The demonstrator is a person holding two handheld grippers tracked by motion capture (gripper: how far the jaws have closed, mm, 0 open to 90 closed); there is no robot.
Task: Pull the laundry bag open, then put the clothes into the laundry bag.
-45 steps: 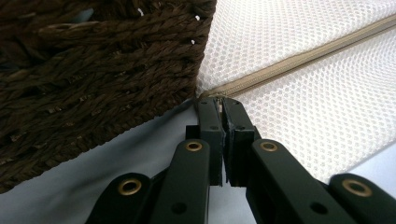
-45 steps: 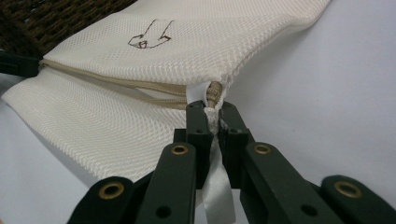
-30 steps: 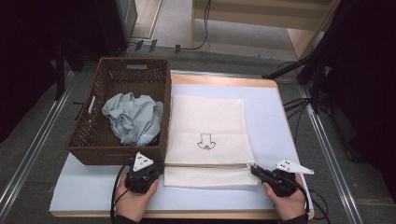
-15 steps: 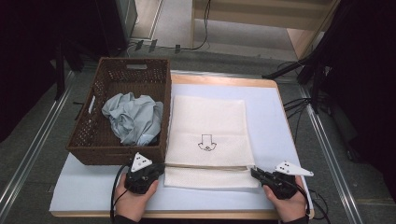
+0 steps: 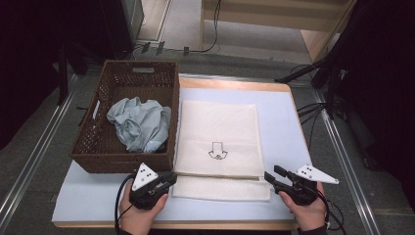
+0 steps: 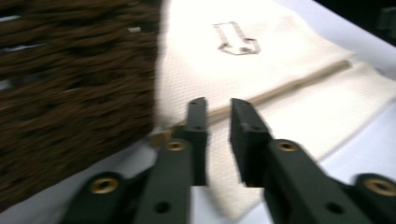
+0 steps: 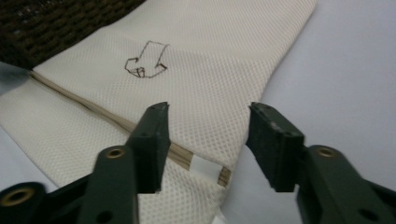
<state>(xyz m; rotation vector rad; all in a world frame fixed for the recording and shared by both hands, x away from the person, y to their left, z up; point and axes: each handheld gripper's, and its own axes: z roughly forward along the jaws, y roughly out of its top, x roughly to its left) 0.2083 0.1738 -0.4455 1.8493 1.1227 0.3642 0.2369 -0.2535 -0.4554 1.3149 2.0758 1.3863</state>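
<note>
- On the left of the high view, a brown wicker basket point(image 5: 98, 142) sits on the pale blue table point(image 5: 293, 127), with a crumpled grey-blue cloth point(image 5: 139, 122) inside it.
- Just beside the basket's right wall lies the thing we are working on: a flat cream mesh laundry bag point(image 5: 218, 132) with a small hand-drawn arrow point(image 5: 217, 150) on it and a tan zipper point(image 5: 220, 176) running across its near end.
- Our left gripper point(image 5: 164, 180) rests at the bag's near left corner. Its jaws have just been opening and now stand a narrow gap apart.
- In the left gripper view, the zipper's end point(image 6: 163, 136) lies just past the left jaw tip, not pinched. We judge this corner has been let go.
- Our right gripper point(image 5: 271, 177) sits at the bag's near right corner. Its jaws have just been opening too, and now stand about half spread.
- In the right gripper view, the bag's corner with the zipper's white end tab point(image 7: 205, 167) lies between the open jaws, below the tips and free of them.
- Since a second ago, the bag's flap has settled flatter on the table; both hands have kept their places.
- With both grips released, we judge the bag is laid out and ready for a fresh hold.
</note>
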